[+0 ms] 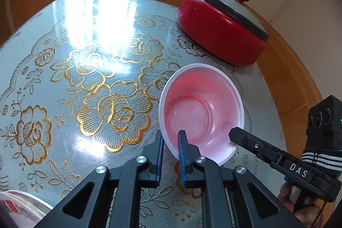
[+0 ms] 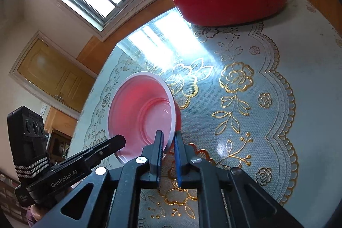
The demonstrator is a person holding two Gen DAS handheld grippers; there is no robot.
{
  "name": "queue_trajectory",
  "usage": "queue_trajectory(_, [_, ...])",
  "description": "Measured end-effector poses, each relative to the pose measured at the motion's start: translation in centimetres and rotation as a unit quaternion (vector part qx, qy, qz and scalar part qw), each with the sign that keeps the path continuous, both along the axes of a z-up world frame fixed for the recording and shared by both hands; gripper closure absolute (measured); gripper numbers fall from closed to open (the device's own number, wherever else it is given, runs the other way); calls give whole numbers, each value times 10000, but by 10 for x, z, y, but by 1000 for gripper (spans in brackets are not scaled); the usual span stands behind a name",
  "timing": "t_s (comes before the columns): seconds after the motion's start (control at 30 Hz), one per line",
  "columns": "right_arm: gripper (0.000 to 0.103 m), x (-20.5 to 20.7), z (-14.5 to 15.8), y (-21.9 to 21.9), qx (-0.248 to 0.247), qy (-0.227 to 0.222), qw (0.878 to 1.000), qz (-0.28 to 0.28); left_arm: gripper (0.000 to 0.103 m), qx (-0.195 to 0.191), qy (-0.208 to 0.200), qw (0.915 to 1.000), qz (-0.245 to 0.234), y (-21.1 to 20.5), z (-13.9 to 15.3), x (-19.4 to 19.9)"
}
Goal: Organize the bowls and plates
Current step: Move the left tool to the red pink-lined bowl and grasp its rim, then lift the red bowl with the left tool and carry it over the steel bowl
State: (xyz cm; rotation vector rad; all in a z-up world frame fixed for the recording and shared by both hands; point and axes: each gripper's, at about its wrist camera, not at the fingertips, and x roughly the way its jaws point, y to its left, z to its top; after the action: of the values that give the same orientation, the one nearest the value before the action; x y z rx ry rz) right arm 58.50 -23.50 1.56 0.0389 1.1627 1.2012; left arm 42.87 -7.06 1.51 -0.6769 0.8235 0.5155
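Pinching opposite edges of a pink bowl (image 1: 201, 112) on the floral tabletop (image 1: 85, 82), the left hand-held gripper (image 1: 171, 142) and right hand-held gripper (image 2: 168, 140) are each clamped on its white rim, apparently sharing the light bowl's weight for a steady lift.

Open stretch: the round glass-topped table with gold-flowered lace cloth (image 1: 64, 82) lies bare across its left and middle, as the left wrist view shows.
Far right block: a low red round cooker with grey lid (image 1: 222, 22) stands near the table's edge.
Middle obstacle: a pink translucent plastic bowl with white rim (image 1: 201, 108) is tilted, near the cooker but apart from it.
Crowded side: the left gripper (image 1: 171, 142) and right gripper (image 2: 168, 142) both pinch the bowl's near rim.
Near left corner: a white dish rim (image 1: 23, 204) intrudes.
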Motion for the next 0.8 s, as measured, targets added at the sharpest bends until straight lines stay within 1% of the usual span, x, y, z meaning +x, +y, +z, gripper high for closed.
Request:
queue_trajectory(0.23, [94, -11, 11, -18, 95, 21, 9999, 93, 90, 111, -109, 9998, -126, -26, 17, -26])
queue_trajectory(0.57, [94, -38, 24, -48, 205, -100, 9993, 294, 90, 707, -174, 9970, -271, -77, 41, -66])
queue_trajectory(0.8, [94, -59, 30, -65, 175, -252, 9984, 472, 89, 755, -187, 9966, -289, -103, 43, -92])
